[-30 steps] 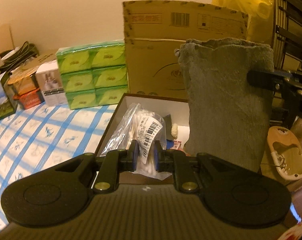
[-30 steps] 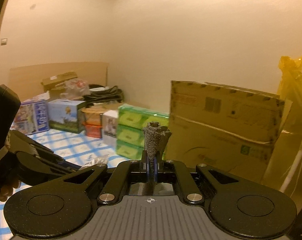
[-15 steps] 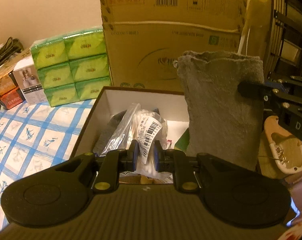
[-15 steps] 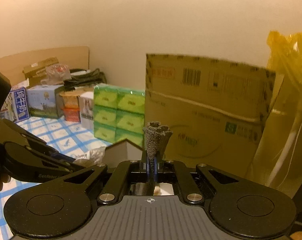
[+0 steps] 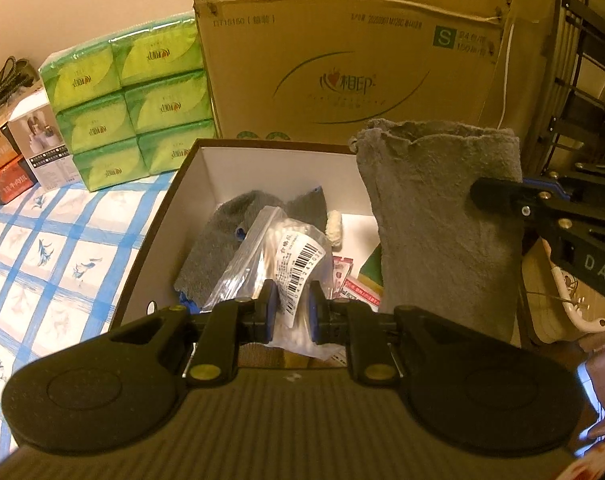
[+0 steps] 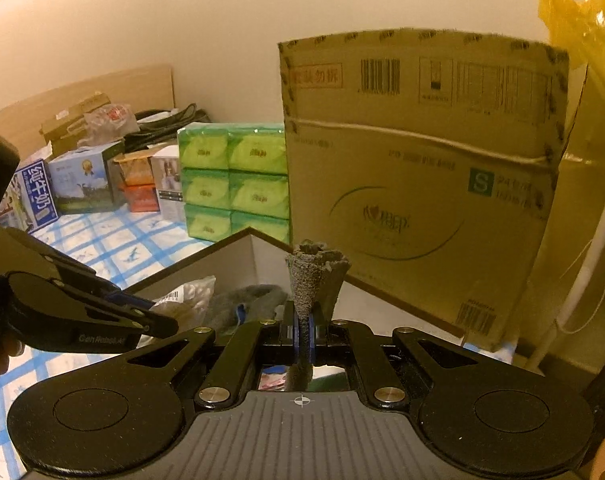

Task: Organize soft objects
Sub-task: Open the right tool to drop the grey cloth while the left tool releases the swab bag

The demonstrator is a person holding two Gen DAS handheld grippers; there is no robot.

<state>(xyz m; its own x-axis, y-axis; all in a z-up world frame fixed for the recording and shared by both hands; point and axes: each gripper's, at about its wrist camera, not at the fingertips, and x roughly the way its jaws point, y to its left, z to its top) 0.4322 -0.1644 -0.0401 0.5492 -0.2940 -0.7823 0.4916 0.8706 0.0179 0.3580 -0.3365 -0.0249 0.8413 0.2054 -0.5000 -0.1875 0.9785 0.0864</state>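
Observation:
My left gripper is shut on a clear plastic bag of cotton swabs with a barcode label, held over an open brown box with white inner walls. The same bag shows in the right wrist view, with the left gripper at its left. My right gripper is shut on the upper edge of a folded grey towel. In the left wrist view this towel hangs over the box's right side, the right gripper at its edge. Another grey cloth lies inside the box.
A large cardboard carton stands right behind the box. Green tissue packs are stacked to its left, with small boxes further left on the blue-checked sheet. A yellow plastic bag and a dark rack are on the right.
Both grippers have moved forward and down toward the brown box, each keeping its hold. The box's inside, with the grey cloth in it, has come into fuller view.

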